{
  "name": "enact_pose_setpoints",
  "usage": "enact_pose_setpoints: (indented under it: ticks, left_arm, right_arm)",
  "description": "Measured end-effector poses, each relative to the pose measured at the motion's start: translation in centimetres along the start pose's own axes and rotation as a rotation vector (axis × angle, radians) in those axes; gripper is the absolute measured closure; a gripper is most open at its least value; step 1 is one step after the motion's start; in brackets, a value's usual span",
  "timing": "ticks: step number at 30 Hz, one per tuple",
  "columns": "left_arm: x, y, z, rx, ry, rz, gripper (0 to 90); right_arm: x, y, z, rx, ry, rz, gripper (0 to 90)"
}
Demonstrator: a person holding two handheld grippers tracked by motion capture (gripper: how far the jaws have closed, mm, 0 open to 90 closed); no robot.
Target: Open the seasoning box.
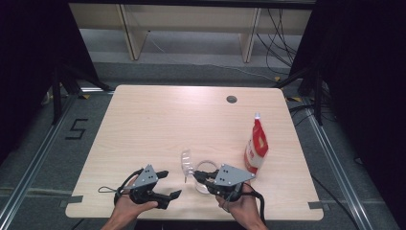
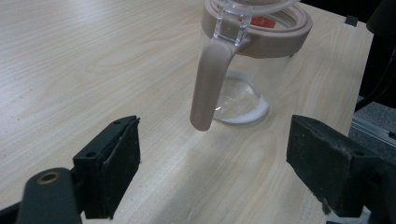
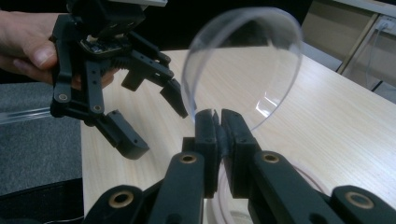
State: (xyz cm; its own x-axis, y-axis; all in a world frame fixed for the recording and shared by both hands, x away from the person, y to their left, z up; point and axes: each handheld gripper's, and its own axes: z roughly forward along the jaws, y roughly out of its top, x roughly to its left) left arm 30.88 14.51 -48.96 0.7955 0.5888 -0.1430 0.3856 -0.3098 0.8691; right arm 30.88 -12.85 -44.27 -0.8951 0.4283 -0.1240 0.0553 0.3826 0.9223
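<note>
Your right gripper [image 3: 217, 116] has its jaws pressed nearly together on the edge of a clear, round lid [image 3: 243, 60], which stands up on edge above the jaws, tilted back from the jar. In the high view that lid [image 1: 185, 164] rises just left of your right gripper [image 1: 197, 176], over the near middle of the wooden table [image 1: 158, 124]. Your left gripper [image 2: 212, 158] has its jaws spread wide, with nothing between them, and it faces the clear jar [image 2: 254, 70] close ahead. The jar stands upright on the table, with a beige collar round its mouth and a beige handle [image 2: 210, 84] hanging down toward you. A red and white pouch [image 1: 256, 145] stands just right of your right gripper.
</note>
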Motion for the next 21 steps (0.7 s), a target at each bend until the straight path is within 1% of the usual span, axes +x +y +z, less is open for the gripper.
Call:
enact_pose_setpoints:
  ticks: [2, 4, 5, 7, 8, 9, 12, 13, 15, 16, 17, 18, 20, 21]
  left_arm:
    - [0.0, 0.0, 0.0, 0.000, 0.004, -0.002, 17.3]
    - [0.1, 0.0, 0.0, -0.003, 0.008, -0.001, 17.4]
    - [0.1, 0.0, 0.0, -0.002, 0.008, -0.003, 17.4]
    - [0.0, 0.0, 0.0, -0.001, 0.009, -0.001, 17.4]
    - [0.0, 0.0, 0.0, -0.001, 0.009, 0.000, 17.4]
    - [0.0, 0.0, 0.0, -0.002, 0.009, 0.003, 17.3]
    - [0.1, 0.0, 0.0, -0.001, 0.006, 0.009, 17.4]
    - [0.2, -0.1, 0.0, -0.008, -0.002, 0.019, 17.3]
    - [0.2, -0.1, 0.1, -0.012, -0.003, 0.018, 17.4]
    - [0.2, 0.0, 0.0, 0.000, 0.006, 0.023, 17.3]
    - [0.0, -0.1, 0.0, -0.002, 0.006, 0.002, 17.1]
    - [-0.1, -0.1, 0.0, 0.002, 0.016, 0.003, 16.9]
    - [0.0, -0.1, 0.0, 0.000, 0.014, 0.006, 16.9]
    - [0.0, -0.1, 0.0, -0.002, 0.011, 0.005, 16.9]
  right_arm:
    - [-0.1, 0.0, -0.2, 0.009, 0.001, -0.004, 85.3]
    - [-0.3, 0.0, -0.4, -0.001, -0.014, -0.011, 84.5]
    - [-0.3, -0.1, -0.6, -0.003, -0.025, 0.003, 83.8]
    - [-0.6, -0.3, -1.0, -0.010, -0.035, 0.007, 80.4]
    - [-0.8, -0.4, -1.5, -0.010, -0.048, 0.013, 78.7]
    - [-0.9, -0.5, -1.7, -0.014, -0.046, 0.015, 78.0]
    - [-1.2, -1.0, -2.6, -0.031, -0.074, 0.040, 74.2]
    - [-1.4, -1.1, -3.0, -0.023, -0.076, 0.048, 72.8]
    - [-1.5, -1.5, -3.6, -0.026, -0.100, 0.052, 70.1]
    - [-1.6, -1.8, -3.9, -0.021, -0.087, 0.063, 67.8]
    - [-1.5, -1.9, -4.2, -0.017, -0.101, 0.079, 67.5]
    - [-1.7, -2.2, -4.5, -0.033, -0.115, 0.060, 66.5]
    - [-1.6, -2.6, -5.1, -0.016, -0.118, 0.098, 63.5]
    - [-1.6, -2.8, -5.3, -0.026, -0.131, 0.100, 62.0]
